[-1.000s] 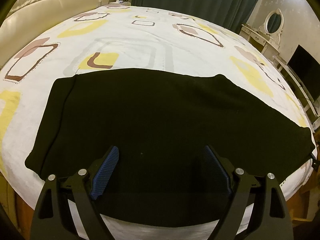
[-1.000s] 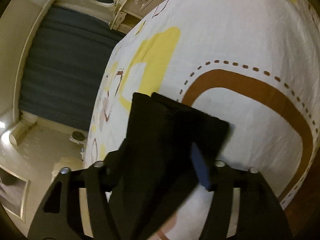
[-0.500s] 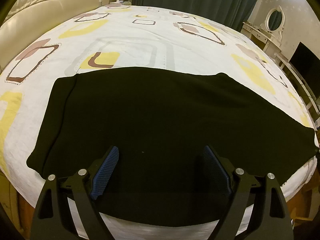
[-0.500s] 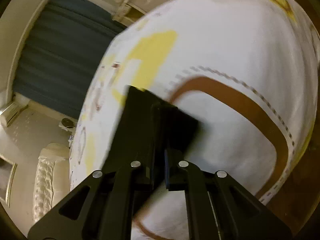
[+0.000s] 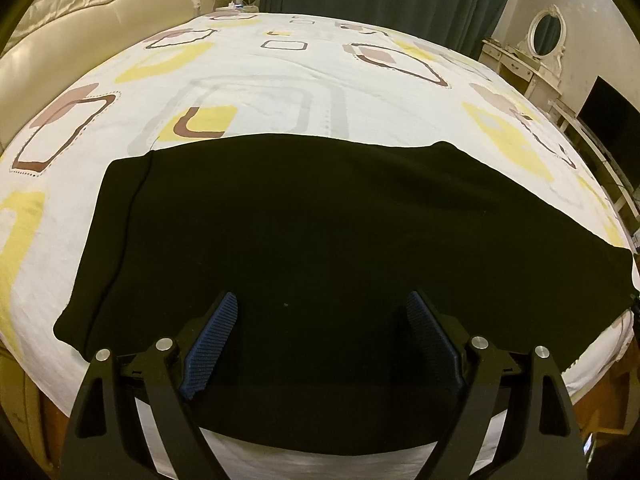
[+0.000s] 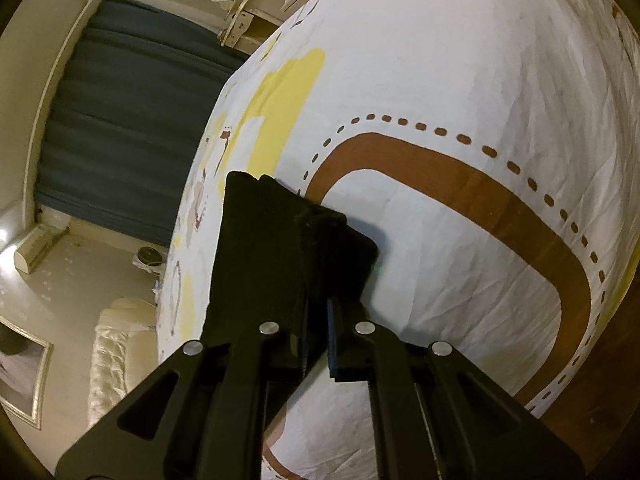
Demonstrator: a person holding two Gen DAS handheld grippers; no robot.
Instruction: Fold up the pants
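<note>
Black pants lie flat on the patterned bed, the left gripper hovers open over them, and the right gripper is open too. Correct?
Not quite. The right gripper is shut on the pants, as the right wrist view shows. The rest holds: the left gripper hovers open above the pants on the bed.

Black pants (image 5: 320, 240) lie flat across the patterned bed, one end pinched and raised.

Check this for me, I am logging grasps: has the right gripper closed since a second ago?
Yes. The right gripper has shut on the end of the black pants, its fingers drawn together over the brown band on the bedsheet.
</note>
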